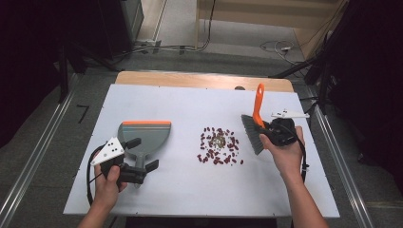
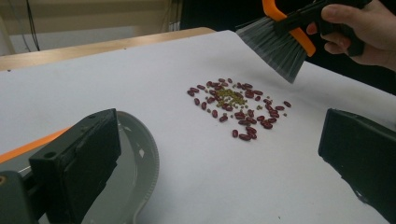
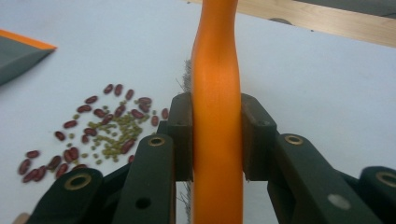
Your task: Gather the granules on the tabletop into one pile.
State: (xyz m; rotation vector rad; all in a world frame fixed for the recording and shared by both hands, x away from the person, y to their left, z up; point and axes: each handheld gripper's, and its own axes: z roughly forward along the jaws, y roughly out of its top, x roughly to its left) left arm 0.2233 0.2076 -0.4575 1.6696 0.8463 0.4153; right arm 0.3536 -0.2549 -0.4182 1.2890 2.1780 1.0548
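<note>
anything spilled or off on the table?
Yes: red beans mixed with small green ones lie loose mid-table, between the dustpan and the brush. Nothing else stands out.

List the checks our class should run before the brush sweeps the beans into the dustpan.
1. Right gripper clamped on the orange plastic handle of the grey-bristled brush: ok.
2. Scattered pile of red and small green beans lies between brush and dustpan: ok.
3. Brush bristles on the side of the pile away from the dustpan: ok.
4. Grey plastic dustpan with orange lip turned with its lip toward the beans: not ok, the lip faces the table's far edge.
5. Left gripper holding the dustpan's handle: not ok, its jaws stand open on either side of it.
</note>
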